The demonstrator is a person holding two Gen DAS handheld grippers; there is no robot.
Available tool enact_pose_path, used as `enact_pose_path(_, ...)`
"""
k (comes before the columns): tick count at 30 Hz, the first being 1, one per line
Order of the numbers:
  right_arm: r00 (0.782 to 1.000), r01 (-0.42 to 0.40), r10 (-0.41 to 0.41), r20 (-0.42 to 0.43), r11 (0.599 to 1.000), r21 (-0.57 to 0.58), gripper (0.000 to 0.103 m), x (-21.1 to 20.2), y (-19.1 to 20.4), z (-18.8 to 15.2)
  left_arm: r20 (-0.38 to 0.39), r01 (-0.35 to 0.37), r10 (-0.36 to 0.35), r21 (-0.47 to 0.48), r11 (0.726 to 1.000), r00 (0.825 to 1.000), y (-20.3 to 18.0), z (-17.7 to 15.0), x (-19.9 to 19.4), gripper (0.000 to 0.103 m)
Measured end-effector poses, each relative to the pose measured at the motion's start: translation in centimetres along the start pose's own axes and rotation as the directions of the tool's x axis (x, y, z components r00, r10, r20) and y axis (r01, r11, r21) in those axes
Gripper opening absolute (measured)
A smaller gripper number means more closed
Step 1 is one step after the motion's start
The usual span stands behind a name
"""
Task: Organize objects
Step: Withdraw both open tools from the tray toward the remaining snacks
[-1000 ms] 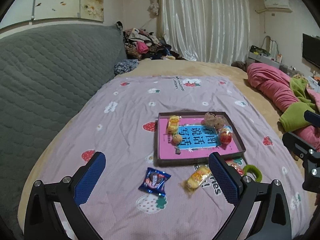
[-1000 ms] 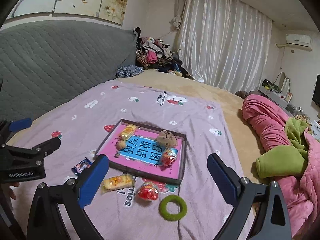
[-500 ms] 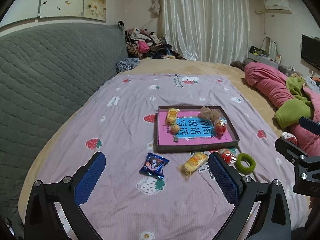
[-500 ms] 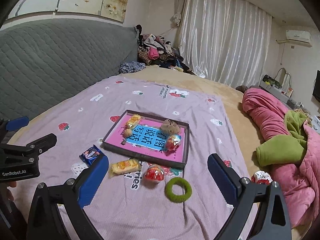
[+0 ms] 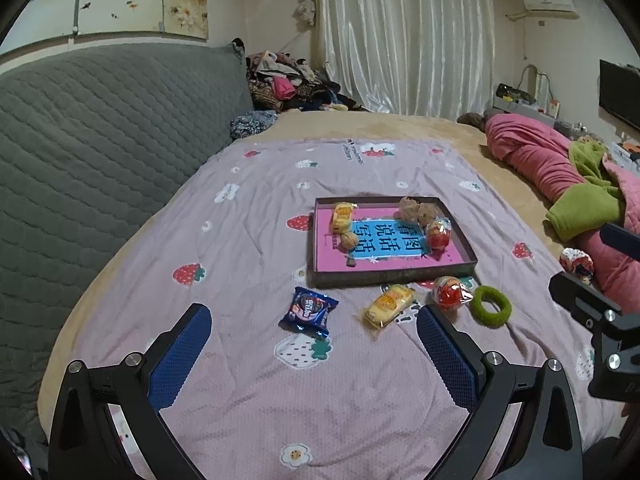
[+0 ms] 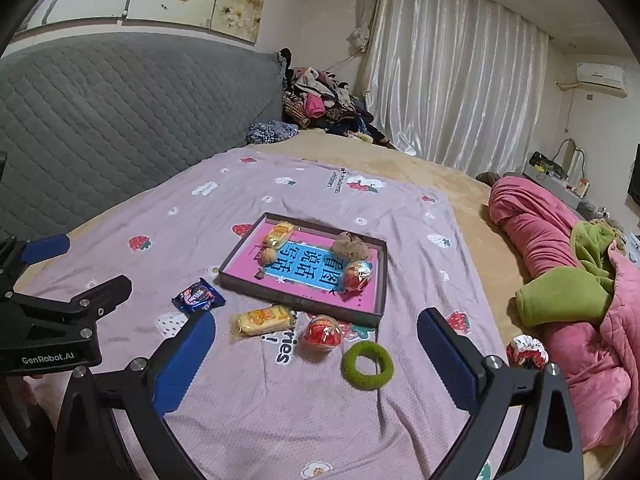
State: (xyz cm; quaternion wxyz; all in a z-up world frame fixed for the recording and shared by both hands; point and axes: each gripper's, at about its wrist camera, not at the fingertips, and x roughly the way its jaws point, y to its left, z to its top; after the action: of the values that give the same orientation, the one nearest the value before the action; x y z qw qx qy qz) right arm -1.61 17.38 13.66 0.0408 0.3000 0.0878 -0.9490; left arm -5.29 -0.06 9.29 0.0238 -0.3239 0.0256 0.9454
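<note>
Both of your tongs are spread wide and grip nothing. Your left tongs point(image 5: 314, 334) hang above the lilac strawberry-print blanket point(image 5: 248, 208) on the bed, their blue pads point(image 5: 180, 356) clear of every item; the blue cookie packet point(image 5: 309, 311) lies on the blanket between the two fingers, nearer the left one, and well below them. Your right tongs point(image 6: 316, 338) are likewise released above the blanket, with the yellow cake packet point(image 6: 265, 320), the red wrapped candy point(image 6: 323, 334) and the green hair ring point(image 6: 368, 365) all showing in the gap between the fingers, untouched.

You can see the shallow tray point(image 6: 296, 304) with its pink and blue base resting flat on the blanket beyond those loose pieces. Inside it sit a second yellow cake packet point(image 6: 280, 234) at the far left corner, a walnut point(image 6: 267, 257) just in front of that, a brown plush toy point(image 6: 352, 245) at the far right, and a second red candy point(image 6: 358, 274) just in front of the plush. The yellow packet, red candy and green ring lie just outside the tray's near wall; the blue packet lies off its near left corner. A small red-and-white patterned scrunchie point(image 6: 526, 350) sits at the blanket's right edge, against the pink quilt point(image 6: 532, 224).
</note>
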Motion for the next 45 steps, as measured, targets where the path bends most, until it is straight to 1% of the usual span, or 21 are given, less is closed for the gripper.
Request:
enact_pose_path(4, 1.0, -0.019, 0.019, -0.006, 1.0, 0.012, 0.102, 0.4, 0.5, -0.8, -0.009, -0.001, 0.001, -0.006, 1.0, 1.0, 0.1, -0.7, 0.3, 0.103)
enact_pose_path(10, 0.999, -0.024, 0.024, -0.028, 1.0, 0.012, 0.102, 1.2, 1.0, -2.3, -0.03, 0.001, -0.001, -0.015, 1.0, 1.0, 0.6, -1.7, 1.0, 0.103)
enact_pose_path(13, 0.999, -0.032, 0.033, -0.031, 0.999, 0.024, 0.102, 1.3, 0.9, -3.4, -0.041, -0.007, 0.006, -0.014, 1.0, 0.999, 0.8, -2.1, 1.4, 0.103)
enact_pose_path(17, 0.998, -0.038, 0.04, -0.056, 0.998, 0.043, 0.102, 1.8, 0.4, -4.4, -0.061, -0.008, 0.008, -0.007, 1.0, 0.998, 1.0, -3.1, 2.1, 0.103)
enact_pose_path(19, 0.998, -0.032, 0.034, -0.058, 0.999, 0.036, 0.102, 1.9, 0.4, -4.8, -0.062, -0.013, 0.013, 0.0, 1.0, 0.998, 1.0, -3.5, 2.4, 0.103)
enact_pose_path(22, 0.997, -0.029, 0.032, -0.068, 0.999, 0.036, 0.102, 2.3, 0.5, -5.4, -0.076, 0.003, -0.004, -0.015, 1.0, 0.997, 1.1, -4.2, 3.0, 0.103)
enact_pose_path(26, 0.996, -0.036, 0.039, -0.081, 0.999, 0.034, 0.102, 3.0, 0.7, -5.9, -0.09, 0.008, -0.008, -0.003, 1.0, 0.996, 0.7, -4.8, 3.6, 0.103)
enact_pose_path(33, 0.994, -0.045, 0.049, -0.094, 0.998, 0.041, 0.102, 4.0, 0.9, -6.2, -0.094, 0.024, -0.025, -0.011, 1.0, 0.995, 0.5, -5.3, 4.1, 0.103)
enact_pose_path(45, 0.992, -0.035, 0.039, -0.119, 0.999, 0.033, 0.102, 5.8, 0.8, -6.7, -0.134, 0.033, -0.034, -0.01, 0.999, 0.99, 0.5, -6.2, 6.5, 0.103)
